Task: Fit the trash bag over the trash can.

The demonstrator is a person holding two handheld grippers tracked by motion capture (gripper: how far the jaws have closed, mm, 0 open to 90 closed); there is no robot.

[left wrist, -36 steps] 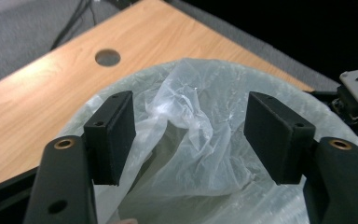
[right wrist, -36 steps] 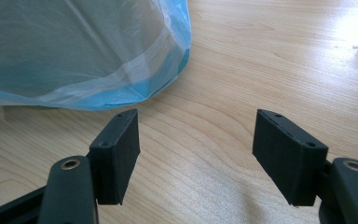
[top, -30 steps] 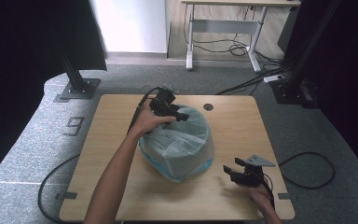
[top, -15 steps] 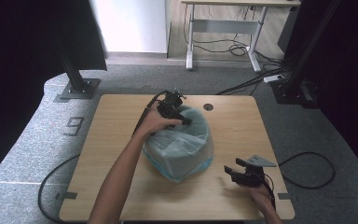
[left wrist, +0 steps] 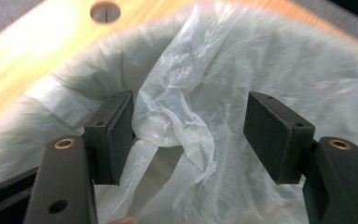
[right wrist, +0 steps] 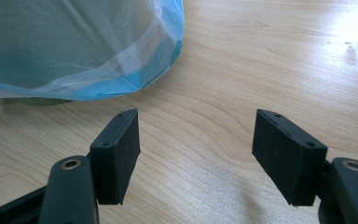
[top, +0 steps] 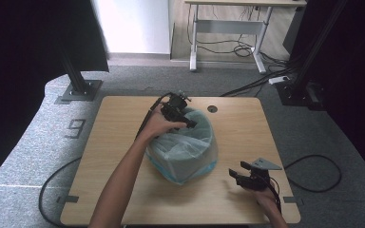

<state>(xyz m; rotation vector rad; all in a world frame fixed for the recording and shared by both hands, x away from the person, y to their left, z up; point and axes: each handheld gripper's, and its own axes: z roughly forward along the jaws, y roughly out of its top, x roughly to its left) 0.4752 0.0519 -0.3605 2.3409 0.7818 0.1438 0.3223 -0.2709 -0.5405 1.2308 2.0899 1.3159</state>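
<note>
The plastic bag (top: 185, 147) is translucent, milky white above and pale blue toward its base. Both grippers, left (left wrist: 189, 135) and right (right wrist: 196, 154), are black with brass-coloured screw eyes. The desk (top: 123, 118) is light wood with fine grain; the floor (top: 43, 133) is speckled grey.

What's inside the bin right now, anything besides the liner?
Inside the bin, crumpled clear liner bunches between the open jaws of the left gripper. No loose item shows. The bottom is covered by the plastic, so I can't tell.

A large grey 9 (top: 77, 128) is marked on the carpet (top: 38, 142) left of the table (top: 119, 118).
</note>
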